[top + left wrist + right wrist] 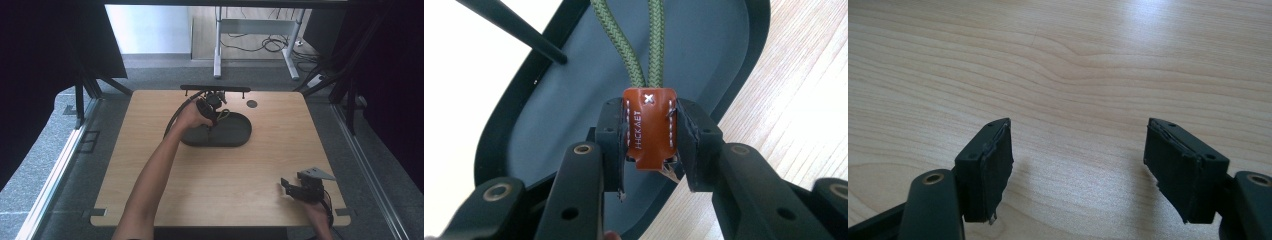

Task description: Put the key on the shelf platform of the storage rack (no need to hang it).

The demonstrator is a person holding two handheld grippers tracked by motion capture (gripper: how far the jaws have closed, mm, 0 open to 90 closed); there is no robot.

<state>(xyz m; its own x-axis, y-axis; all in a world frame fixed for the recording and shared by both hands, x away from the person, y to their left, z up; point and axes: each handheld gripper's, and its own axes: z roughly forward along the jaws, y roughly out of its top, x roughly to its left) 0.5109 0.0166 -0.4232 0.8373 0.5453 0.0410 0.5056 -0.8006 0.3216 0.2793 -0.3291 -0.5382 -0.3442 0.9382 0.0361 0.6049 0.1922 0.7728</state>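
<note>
- Left gripper (pixel 650 145), far centre over the dark oval tray (pixel 549 125): jaws clamp a brown leather tab (pixel 649 127) by its stitched sides, so the green braided cord (pixel 649 45) runs clear of them.
- Tab's stamped lettering is too small to read; the cord's far end is cut off.
- Right gripper (pixel 1078 167), near right: jaws wide, empty, just above bare wooden table (pixel 1073 60), apparently idle.
</note>
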